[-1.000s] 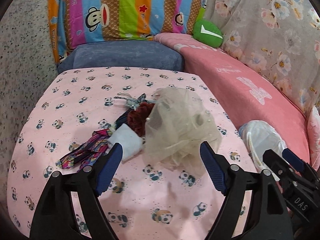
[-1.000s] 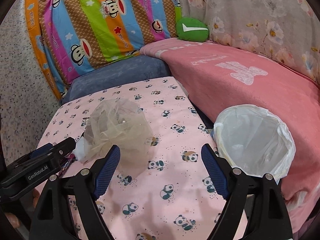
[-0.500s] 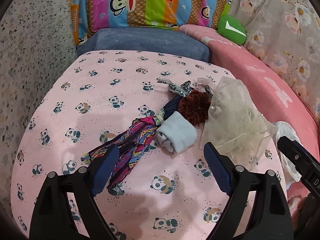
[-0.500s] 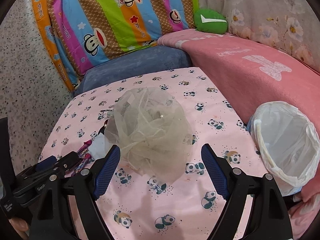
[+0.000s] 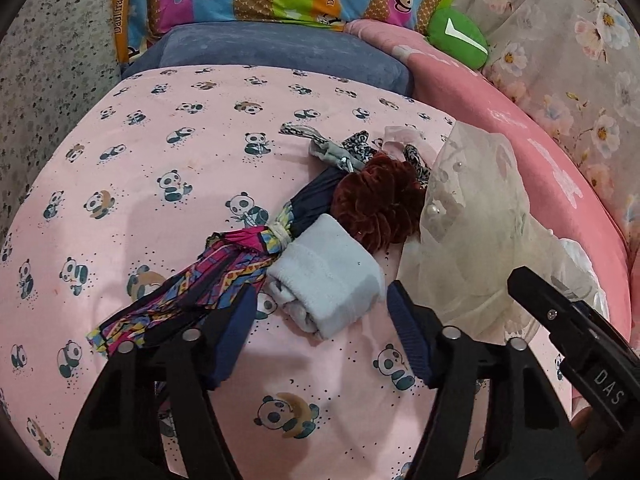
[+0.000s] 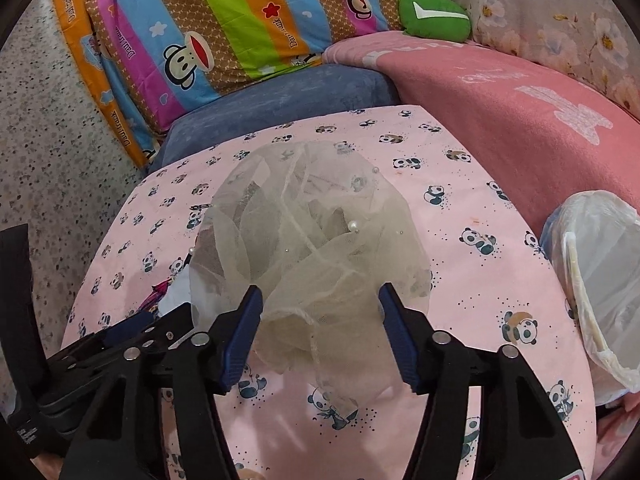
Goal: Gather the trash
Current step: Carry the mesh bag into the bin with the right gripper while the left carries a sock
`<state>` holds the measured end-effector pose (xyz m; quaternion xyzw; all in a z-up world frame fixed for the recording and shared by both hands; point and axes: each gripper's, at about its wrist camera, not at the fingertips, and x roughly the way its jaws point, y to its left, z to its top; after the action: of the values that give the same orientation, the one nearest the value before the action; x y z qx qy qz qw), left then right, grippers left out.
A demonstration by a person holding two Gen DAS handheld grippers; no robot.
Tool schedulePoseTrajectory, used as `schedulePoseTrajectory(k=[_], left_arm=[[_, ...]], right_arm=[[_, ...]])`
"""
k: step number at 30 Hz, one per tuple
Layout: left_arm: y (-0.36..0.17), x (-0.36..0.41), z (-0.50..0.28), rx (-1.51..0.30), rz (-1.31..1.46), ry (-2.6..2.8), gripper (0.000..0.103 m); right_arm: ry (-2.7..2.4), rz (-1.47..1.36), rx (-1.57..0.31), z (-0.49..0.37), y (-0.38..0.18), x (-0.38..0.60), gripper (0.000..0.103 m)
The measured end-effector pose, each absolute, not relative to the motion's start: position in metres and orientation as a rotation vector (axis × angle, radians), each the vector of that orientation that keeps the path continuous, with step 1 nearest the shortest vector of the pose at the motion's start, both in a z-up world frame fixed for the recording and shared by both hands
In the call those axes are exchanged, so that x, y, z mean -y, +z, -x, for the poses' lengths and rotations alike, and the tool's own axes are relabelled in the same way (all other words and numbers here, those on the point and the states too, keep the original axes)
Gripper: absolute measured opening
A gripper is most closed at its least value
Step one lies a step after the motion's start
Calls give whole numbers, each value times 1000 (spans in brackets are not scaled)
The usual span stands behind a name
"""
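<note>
Both tongs tilt steeply down over the panda-print surface (image 5: 168, 184), and both sets of jaws are closing. In the left wrist view the left tongs (image 5: 318, 328) straddle the near end of a rolled pale grey cloth (image 5: 326, 276); the blue pads have not yet met it — a gap shows on each side. The roll's long axis runs from near right to far left, its coiled end facing the camera. Just left of it a multicoloured strip of fabric (image 5: 192, 296) lies with its long axis running from the near left up toward the roll, passing partly under the left pad. Behind the roll sits a dark red ruffled piece (image 5: 380, 208), touching it, with small grey patterned scraps (image 5: 340, 152) beyond. Only this view shows these things clearly; from the right wrist camera the mesh hides almost all of them. In that view the right tongs (image 6: 320, 324) bracket the lower folds of a crumpled cream mesh (image 6: 308, 236) dotted with small pearls, which stands in a rounded heap with no clear long axis; whether the pads press it I cannot tell. The left tongs show at lower left. To the right, at the edge of the surface, stands a bin lined with a white bag (image 6: 600, 276) — against the pink blanket (image 6: 520, 120), with a striped monkey-print pillow (image 6: 224, 24) farthest back.
</note>
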<state>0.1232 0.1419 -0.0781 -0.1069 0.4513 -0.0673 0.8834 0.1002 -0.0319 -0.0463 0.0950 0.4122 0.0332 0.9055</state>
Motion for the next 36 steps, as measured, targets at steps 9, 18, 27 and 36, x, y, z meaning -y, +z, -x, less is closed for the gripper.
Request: schedulePoseTrajectory(k=[9,18,27,36], left_arm=[[-70,-138,-119,-922,221,-148,24],[-21,-121,-97,-835,208,-173,23],[30,-75,-78,-752,172,-271,23],[53,-9,-70,-728,117,-394,23]], right_arm=[[105,-204,-849,-97,-43,34,5],[106,-228,-709,-71,16,57,4],[49,-272,-578,-42,68,108,4],[-74,-332,-516,-17,83,180,4]])
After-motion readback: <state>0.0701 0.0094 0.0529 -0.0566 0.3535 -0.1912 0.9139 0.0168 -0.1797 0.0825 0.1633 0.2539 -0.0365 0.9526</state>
